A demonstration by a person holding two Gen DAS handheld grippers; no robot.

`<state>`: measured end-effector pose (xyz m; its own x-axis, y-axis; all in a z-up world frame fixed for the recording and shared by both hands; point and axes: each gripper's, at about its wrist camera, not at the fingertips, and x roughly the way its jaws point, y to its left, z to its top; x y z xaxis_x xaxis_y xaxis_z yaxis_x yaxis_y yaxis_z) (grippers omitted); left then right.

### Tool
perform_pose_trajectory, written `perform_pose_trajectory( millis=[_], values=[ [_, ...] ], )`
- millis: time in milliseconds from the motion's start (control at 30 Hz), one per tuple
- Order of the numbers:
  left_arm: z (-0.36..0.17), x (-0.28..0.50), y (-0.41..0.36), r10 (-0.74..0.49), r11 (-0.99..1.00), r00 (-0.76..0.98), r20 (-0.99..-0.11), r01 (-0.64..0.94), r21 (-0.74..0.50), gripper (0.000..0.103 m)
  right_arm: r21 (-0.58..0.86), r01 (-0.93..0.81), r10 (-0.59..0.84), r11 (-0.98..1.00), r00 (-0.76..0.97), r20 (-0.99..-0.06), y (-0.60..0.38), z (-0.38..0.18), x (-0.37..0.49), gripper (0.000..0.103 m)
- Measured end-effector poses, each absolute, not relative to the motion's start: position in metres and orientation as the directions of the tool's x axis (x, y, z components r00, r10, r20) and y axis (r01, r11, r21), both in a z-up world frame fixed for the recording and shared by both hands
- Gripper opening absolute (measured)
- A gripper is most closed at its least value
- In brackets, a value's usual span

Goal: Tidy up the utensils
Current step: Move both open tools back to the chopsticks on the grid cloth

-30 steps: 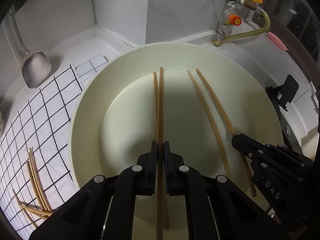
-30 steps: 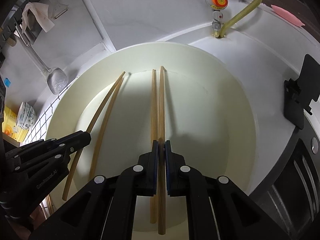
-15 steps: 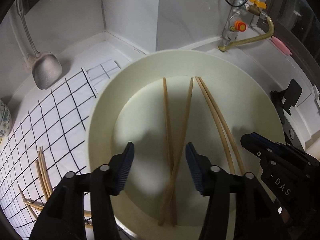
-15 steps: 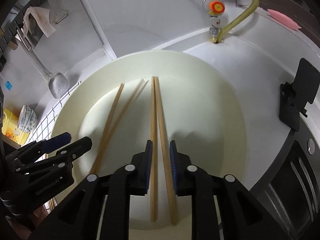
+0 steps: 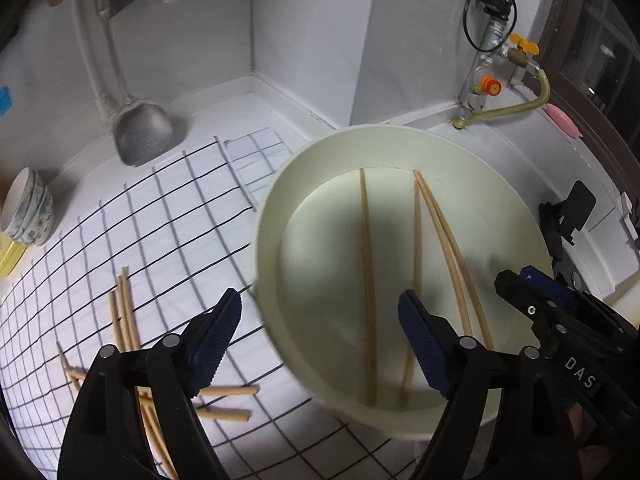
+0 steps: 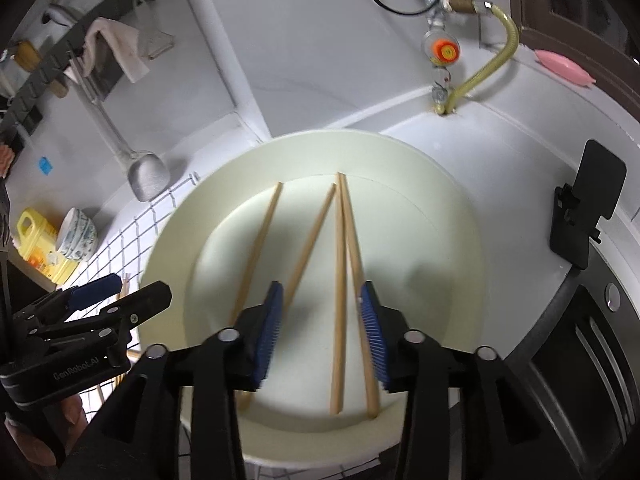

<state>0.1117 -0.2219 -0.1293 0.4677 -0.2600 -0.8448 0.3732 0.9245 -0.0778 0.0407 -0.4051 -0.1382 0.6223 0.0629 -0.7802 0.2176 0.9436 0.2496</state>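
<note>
A cream round bowl (image 5: 272,216) (image 6: 448,184) holds several wooden chopsticks (image 5: 368,280) (image 6: 340,280) lying loose on its bottom. My left gripper (image 5: 320,332) is open and empty, above the bowl's left rim. My right gripper (image 6: 322,328) is open and empty, above the bowl's near side, with two chopsticks lying below between its fingers. More chopsticks (image 5: 126,320) lie in a loose pile on the checked cloth (image 5: 160,220) left of the bowl. The right gripper also shows in the left wrist view (image 5: 536,300), the left one in the right wrist view (image 6: 116,296).
A metal spatula (image 5: 140,136) hangs at the back wall. Stacked small bowls (image 5: 28,208) and a yellow bottle (image 6: 36,248) stand at far left. A gas valve with hose (image 5: 492,92) is behind the bowl. A black phone stand (image 6: 588,200) stands at right.
Both grippers were shut on chopstick pairs over the bowl. Both opened and dropped them into the bowl, then drew back and up. The left gripper shifted left.
</note>
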Motion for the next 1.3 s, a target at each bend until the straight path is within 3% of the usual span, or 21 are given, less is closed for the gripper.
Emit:
perform_pose_trajectory(
  millis=[233, 767, 1300],
  values=[
    [-0.12, 0.085, -0.184, -0.213, 0.958, 0.505, -0.836, 0.276, -0.077, 0.086, 0.295, 0.141, 0.132, 0.945, 0.662, -0.738, -0.39, -0.13, 0.021, 0.05],
    [-0.12, 0.028, -0.041, 0.051, 0.998, 0.536, -0.842, -0.051, 0.027, 0.088, 0.31, -0.184, 0.353, 0.933, 0.646, -0.677, -0.287, -0.124, 0.003, 0.054],
    [-0.177, 0.025, 0.038, 0.049, 0.987, 0.494, -0.868, -0.159, -0.035, 0.088, 0.153, -0.281, 0.293, 0.947, 0.57, -0.767, -0.181, -0.163, 0.025, 0.054]
  ],
)
